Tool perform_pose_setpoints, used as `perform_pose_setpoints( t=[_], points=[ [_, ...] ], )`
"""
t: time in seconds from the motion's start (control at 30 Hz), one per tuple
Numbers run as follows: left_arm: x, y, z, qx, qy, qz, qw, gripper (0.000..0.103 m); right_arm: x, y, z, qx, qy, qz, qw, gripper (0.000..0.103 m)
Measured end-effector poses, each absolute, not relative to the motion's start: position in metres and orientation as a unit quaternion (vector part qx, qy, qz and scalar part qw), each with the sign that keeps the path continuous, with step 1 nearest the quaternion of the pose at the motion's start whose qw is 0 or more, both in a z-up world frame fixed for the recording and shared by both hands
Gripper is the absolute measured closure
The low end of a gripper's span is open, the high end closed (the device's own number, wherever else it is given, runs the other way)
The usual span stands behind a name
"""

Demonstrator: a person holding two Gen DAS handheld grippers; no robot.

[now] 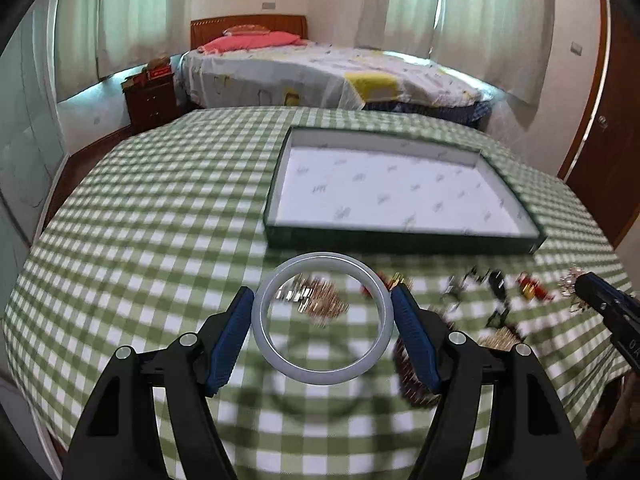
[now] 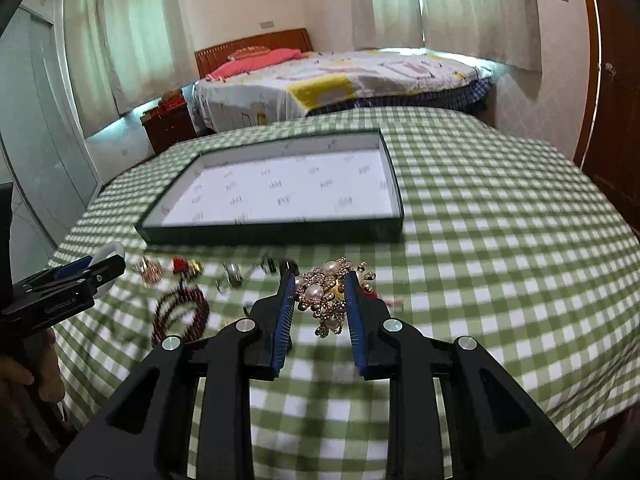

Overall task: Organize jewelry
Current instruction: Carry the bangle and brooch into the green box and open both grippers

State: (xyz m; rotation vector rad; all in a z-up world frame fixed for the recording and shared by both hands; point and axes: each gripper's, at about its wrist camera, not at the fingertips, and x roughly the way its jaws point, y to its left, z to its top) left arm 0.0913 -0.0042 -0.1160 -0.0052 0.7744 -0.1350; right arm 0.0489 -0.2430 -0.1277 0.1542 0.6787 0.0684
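Left wrist view: tray (image 1: 400,236) empty; left gripper (image 1: 322,320) clamps pale bangle (image 1: 264,320) before it; right gripper (image 2: 318,304) pinches pearl brooch (image 2: 328,292); other pieces (image 2: 184,312) unsorted beside tray.

Motion blur smears the small jewelry pieces (image 1: 492,292) on the checked cloth (image 1: 160,240) beyond naming. The tray's (image 2: 272,236) printed marks are unreadable. The beaded bracelet (image 1: 416,380) sits half hidden behind a finger.

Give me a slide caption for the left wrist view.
Left tool grips a pale bangle above scattered jewelry, facing the empty tray.
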Motion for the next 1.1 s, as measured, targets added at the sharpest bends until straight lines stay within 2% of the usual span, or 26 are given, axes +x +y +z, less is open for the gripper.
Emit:
perform_pose_setpoints(
  t=[0.63,0.77,1.1],
  points=[
    [0.185,-0.04,-0.049,-0.004,0.286,-0.08,0.955,0.035,0.137,-0.245,-0.062,0.065,0.242,0.04,0.967,0.078],
    [0.198,-0.043,-0.062,-0.004,0.298,-0.078,0.951,0.035,0.155,-0.247,-0.077,0.071,0.257,0.039,0.963,0.078],
    [0.222,-0.042,-0.134,0.009,0.387,-0.066,0.92,0.035,0.186,-0.25,-0.141,0.076,0.339,0.026,0.937,0.078]
  ],
)
